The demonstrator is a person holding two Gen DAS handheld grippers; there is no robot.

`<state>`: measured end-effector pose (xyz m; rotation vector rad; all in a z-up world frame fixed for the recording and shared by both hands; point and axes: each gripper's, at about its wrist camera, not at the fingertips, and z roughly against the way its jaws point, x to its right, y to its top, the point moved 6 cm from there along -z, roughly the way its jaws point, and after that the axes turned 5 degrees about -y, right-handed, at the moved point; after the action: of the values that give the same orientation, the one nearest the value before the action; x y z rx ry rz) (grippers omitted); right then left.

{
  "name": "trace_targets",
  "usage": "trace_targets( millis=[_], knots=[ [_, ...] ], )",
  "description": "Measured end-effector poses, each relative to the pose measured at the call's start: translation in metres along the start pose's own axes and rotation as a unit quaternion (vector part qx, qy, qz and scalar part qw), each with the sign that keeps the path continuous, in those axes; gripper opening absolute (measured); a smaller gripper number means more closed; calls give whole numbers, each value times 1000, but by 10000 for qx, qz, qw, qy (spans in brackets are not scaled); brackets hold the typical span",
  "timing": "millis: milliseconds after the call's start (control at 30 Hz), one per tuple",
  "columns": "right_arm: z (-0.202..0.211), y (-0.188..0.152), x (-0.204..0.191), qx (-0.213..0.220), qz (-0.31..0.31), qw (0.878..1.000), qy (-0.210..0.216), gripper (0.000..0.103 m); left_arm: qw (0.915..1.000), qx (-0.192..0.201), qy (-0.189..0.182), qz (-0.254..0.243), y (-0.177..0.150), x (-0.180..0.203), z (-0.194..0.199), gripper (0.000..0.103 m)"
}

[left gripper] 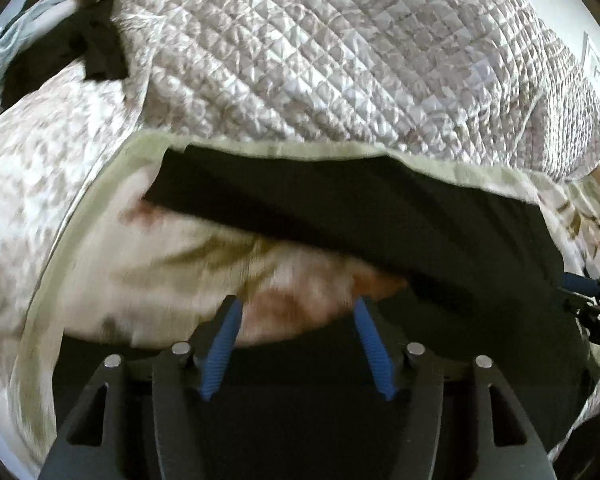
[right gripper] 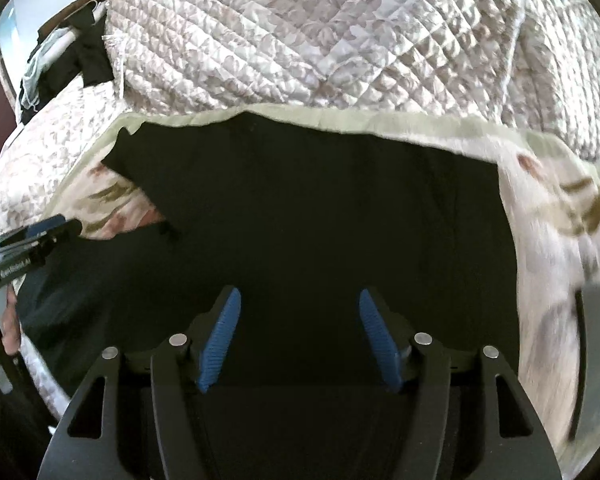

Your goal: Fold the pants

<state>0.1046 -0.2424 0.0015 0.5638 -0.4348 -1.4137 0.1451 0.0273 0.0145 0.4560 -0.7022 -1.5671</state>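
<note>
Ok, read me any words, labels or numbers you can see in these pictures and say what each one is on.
"GenRobot.AI", white letters, last ones blurry, on the side of the left gripper in the right wrist view.
White letters on the right gripper at the edge of the left wrist view: cut off, unreadable.
Nothing written on the black pants or the quilt.
</note>
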Motion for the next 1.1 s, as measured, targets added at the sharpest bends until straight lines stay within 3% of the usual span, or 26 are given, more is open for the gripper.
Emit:
trace_targets(
  millis=[433,633,800,833,867,900,933,967,1000,1100],
  knots=[
    [-86,88,43,59,423,9990,98,63,9996,18,-271,-36,96,-10,-115,74],
    [-136,115,52,-123,654,9977,143,64,9992,-265,-279,-52,104,-7,-165,74],
    [-161,128,48,-230,951,9949,258,68,9989,-316,-17,-332,99,-2,-183,75],
    [-164,128,47,-278,1020,9942,219,68,9987,-310,39,-406,98,1,-183,70],
    [-166,128,45,-281,1098,9934,193,69,9983,-296,6,-497,98,5,-182,54],
    [-166,128,44,-274,1144,9929,168,67,9978,-291,-69,-597,98,10,-182,45],
    [-166,128,42,-287,1201,9923,127,60,9969,-264,36,-747,97,16,-181,31],
    [-164,128,40,-270,1261,9916,121,33,9959,-255,100,-865,97,20,-180,6],
    [-160,128,38,-247,1306,9911,110,13,9951,-271,66,-946,96,25,-180,4],
    [-150,126,28,-221,1516,9882,-60,8,9955,-216,136,-917,96,27,-172,3]
  ],
)
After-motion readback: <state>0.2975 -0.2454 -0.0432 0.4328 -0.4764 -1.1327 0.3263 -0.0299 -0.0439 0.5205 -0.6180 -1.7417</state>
